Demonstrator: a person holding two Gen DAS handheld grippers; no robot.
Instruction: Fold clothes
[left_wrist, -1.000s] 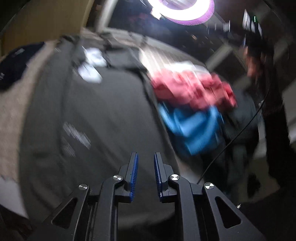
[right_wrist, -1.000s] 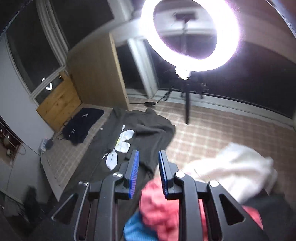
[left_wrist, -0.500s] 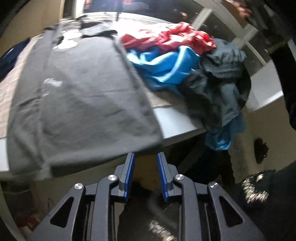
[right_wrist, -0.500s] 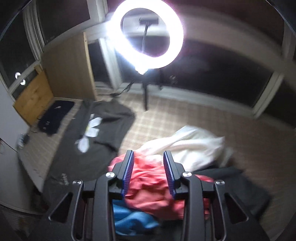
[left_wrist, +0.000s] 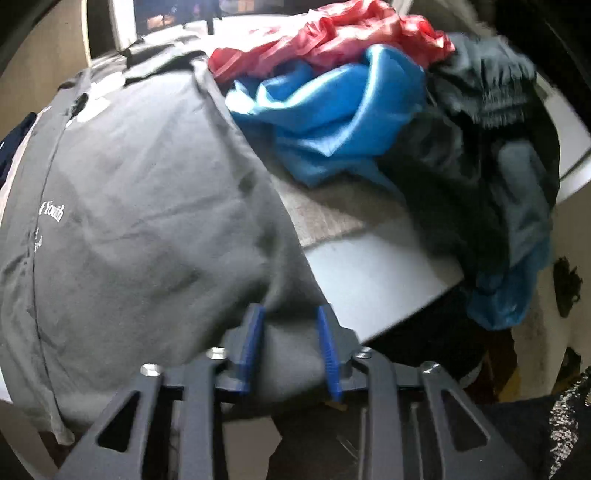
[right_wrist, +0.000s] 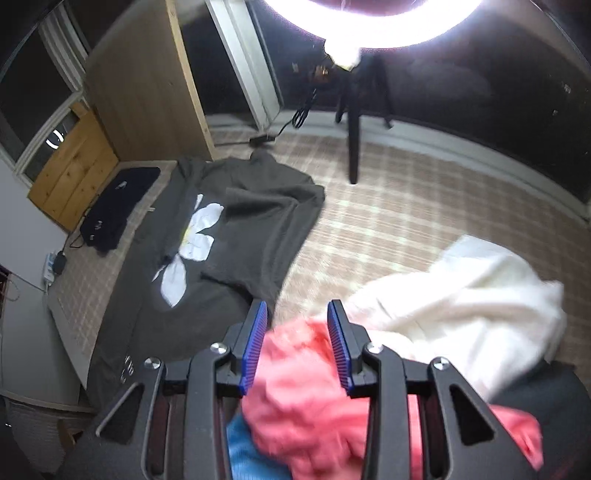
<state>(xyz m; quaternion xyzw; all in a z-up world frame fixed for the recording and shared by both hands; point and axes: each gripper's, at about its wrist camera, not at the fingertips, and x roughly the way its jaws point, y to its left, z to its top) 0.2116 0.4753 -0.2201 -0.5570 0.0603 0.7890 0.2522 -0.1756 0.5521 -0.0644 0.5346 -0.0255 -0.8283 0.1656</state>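
Down comes your left gripper (left_wrist: 290, 343) from over the middle of the grey shirt (left_wrist: 147, 206) to its near corner, where the hem hangs off the table (left_wrist: 369, 266). Its jaws clamp that corner, and cloth fills the gap between the pads. Your right gripper (right_wrist: 297, 339) has dipped too and hovers over the heap beside the shirt. Its jaws are opening, with the pink garment (right_wrist: 314, 398) showing between them, and the pads don't look to be pressing on it.

I'd call this the start of the first fold: the shirt lies spread flat and one corner is taken. Next you need a second hold on the shirt, so bring the right gripper off the heap and across to the shirt's other near corner. Then lift both corners together and carry them toward the shirt's far edge.

Now the count. One grey shirt. Beside it, four loose garments: one pink, one blue (left_wrist: 332, 110), one dark (left_wrist: 480, 147), one white (right_wrist: 461, 295). One navy garment (right_wrist: 118, 203) lies beyond the shirt's far side. One ring light (right_wrist: 369, 22) stands behind the shirt. Two grippers.
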